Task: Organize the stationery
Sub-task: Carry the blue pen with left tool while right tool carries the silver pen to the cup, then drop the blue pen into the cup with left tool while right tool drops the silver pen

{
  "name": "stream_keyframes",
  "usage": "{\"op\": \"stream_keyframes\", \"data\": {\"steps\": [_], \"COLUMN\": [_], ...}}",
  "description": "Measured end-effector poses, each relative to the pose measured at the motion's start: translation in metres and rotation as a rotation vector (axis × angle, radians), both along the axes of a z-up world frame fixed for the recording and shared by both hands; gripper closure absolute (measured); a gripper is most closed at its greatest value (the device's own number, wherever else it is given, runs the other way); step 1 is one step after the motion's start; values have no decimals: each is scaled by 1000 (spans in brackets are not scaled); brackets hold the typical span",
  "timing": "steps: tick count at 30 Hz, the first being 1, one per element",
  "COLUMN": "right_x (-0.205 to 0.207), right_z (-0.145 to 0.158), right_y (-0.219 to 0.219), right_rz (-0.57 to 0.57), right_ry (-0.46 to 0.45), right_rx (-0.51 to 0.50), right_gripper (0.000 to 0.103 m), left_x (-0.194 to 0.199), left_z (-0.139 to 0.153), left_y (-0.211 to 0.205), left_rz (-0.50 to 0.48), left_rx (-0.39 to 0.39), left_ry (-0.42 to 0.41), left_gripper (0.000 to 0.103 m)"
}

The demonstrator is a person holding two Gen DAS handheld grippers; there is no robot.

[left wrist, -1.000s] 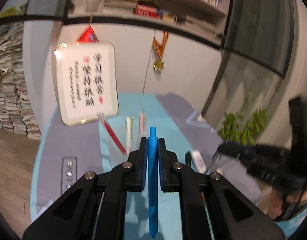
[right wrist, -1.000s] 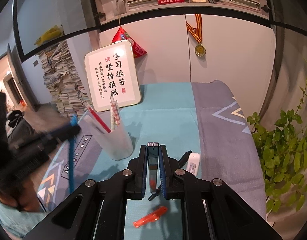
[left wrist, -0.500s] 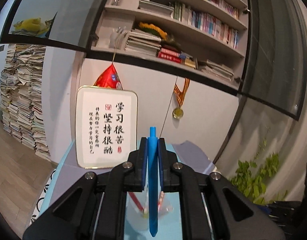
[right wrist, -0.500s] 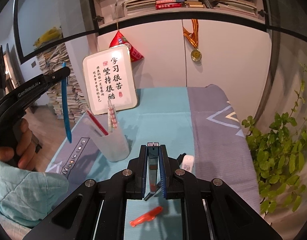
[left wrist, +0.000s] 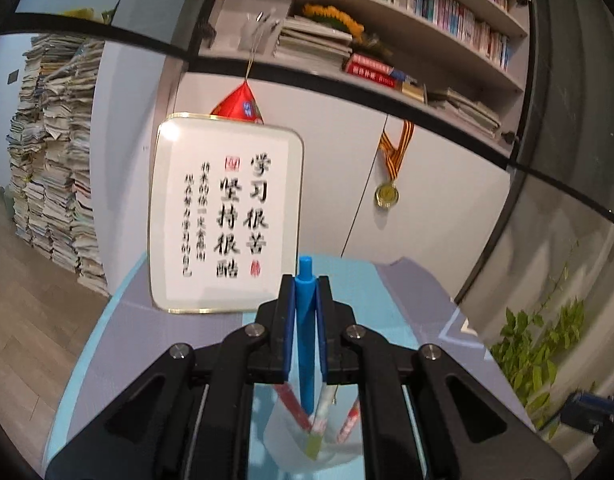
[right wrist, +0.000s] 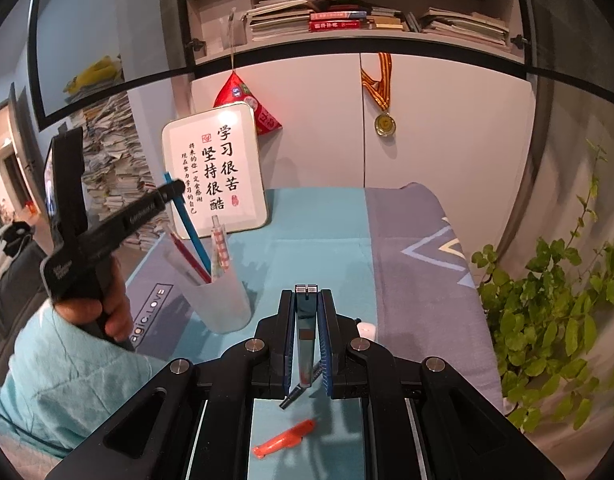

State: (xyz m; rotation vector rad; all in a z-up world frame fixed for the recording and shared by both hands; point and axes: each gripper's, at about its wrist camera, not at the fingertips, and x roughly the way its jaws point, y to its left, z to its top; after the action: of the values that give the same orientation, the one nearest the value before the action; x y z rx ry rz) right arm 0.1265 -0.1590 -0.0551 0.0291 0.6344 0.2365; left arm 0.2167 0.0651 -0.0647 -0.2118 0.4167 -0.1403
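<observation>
The table [right wrist: 327, 216], under a teal and grey-blue cloth, fills the lower half of both views, and a leafy green plant [right wrist: 547, 320] crowds its edge at three o'clock in the right wrist view. At the far side, toward eleven o'clock, a white framed calligraphy sign [right wrist: 217, 172] leans upright against the cabinet. Nearer, at about nine o'clock from the centre of the right wrist view, stands a translucent plastic cup [right wrist: 217, 300] already holding a red pencil [right wrist: 189, 256] and a checked pen [right wrist: 219, 248]. The left gripper [right wrist: 175, 190], held by a hand [right wrist: 103, 304] in a teal sleeve, is clenched on a blue pen [left wrist: 306, 332]; the pen hangs tilted, its lower end down inside the cup among the others, while its cap end sticks up above the fingertips. The right gripper [right wrist: 307, 292] hovers above the cloth with its jaws drawn together and only a narrow slit between them, grasping nothing. On the cloth at six o'clock beneath it lie an orange utility knife [right wrist: 285, 438], a black pen [right wrist: 301, 390] partly hidden by the fingers, and at about two o'clock from those a small white object [right wrist: 367, 328] whose kind I cannot tell.
</observation>
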Motion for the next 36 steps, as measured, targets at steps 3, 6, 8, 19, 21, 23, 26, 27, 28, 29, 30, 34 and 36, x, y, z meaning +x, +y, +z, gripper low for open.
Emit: {"op": "stream_keyframes", "data": {"steps": [3, 6, 8, 19, 21, 23, 26, 27, 28, 29, 30, 34, 36], "right_x": [4, 7, 9, 20, 21, 25, 32, 34, 36, 40, 42, 55, 60], "right_z": [1, 4, 6, 42, 47, 52, 55, 55, 54, 52, 50, 38, 34], "right_y": [5, 12, 17, 57, 66, 76, 91, 96, 100, 105, 109, 121, 124], "right_rz": [12, 27, 37, 106, 122, 142, 166, 175, 184, 192, 194, 198, 198], "right_ry": [2, -6, -14, -127, -152, -174, -179, -179, -178, -178, -177, -146, -138], "right_rx": [-3, -10, -12, -28, -33, -37, -43, -43, -45, -52, -60, -77, -87], "right_gripper": [91, 91, 91, 91, 91, 91, 91, 91, 91, 91, 91, 91, 91], "left_x": [-3, -8, -12, -33, -42, -53, -65, -67, -70, -72, -75, -79, -79], "left_z": [-3, -6, -8, -14, -11, -9, -12, -13, -15, -18, -20, -28, -30], "left_y": [1, 2, 1, 9, 14, 21, 31, 33, 36, 38, 40, 46, 47], "left_rz": [-18, -35, -48, -93, -88, -79, -68, -68, -72, -72, -71, -84, -90], "left_rx": [5, 22, 38, 57, 58, 67, 71, 72, 75, 77, 76, 66, 62], "left_ry": [31, 55, 68, 91, 74, 65, 65, 70, 76, 83, 89, 118, 125], "left_gripper": [95, 95, 95, 84, 82, 82, 82, 82, 82, 82, 82, 81, 81]}}
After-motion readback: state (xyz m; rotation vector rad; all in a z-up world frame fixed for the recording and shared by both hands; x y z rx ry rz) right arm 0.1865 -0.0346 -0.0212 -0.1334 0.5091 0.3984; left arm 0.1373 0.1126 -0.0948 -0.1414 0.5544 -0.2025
